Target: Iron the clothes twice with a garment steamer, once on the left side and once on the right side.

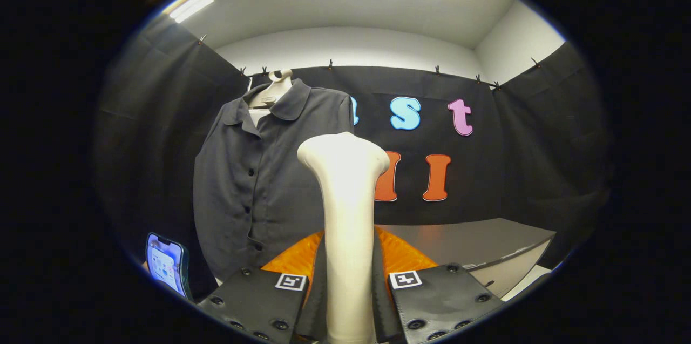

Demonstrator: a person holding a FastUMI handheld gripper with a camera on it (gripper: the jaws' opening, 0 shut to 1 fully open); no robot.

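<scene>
A: Nearest the lens, the gripper (350, 292) had its two fingers pressed in on the handle of the garment steamer (345, 214), one on each side. The steamer stood upright between them, its pale flared head up.

B: And the clothes?

A: A dark button-up shirt (264, 182) hung on a mannequin torso (272, 93), beyond the fingers and off to their left, against the black cloth wall. The steamer head looked apart from the fabric, though its depth was hard to judge.

B: Step in hand?

A: By my reading, steamer held and carried toward the shirt; no pass appeared under way. The next move would call for bringing the head up to one front panel and drawing it along that side.

B: Anything around, or in the way?

A: A phone (164, 263) with a lit screen stood near the shirt's lower hem, left of the fingers. A grey table (486, 241) lay beyond them to the right. Something orange (402, 255) sat just behind the handle; I couldn't identify it. The path to the shirt looked open.
</scene>
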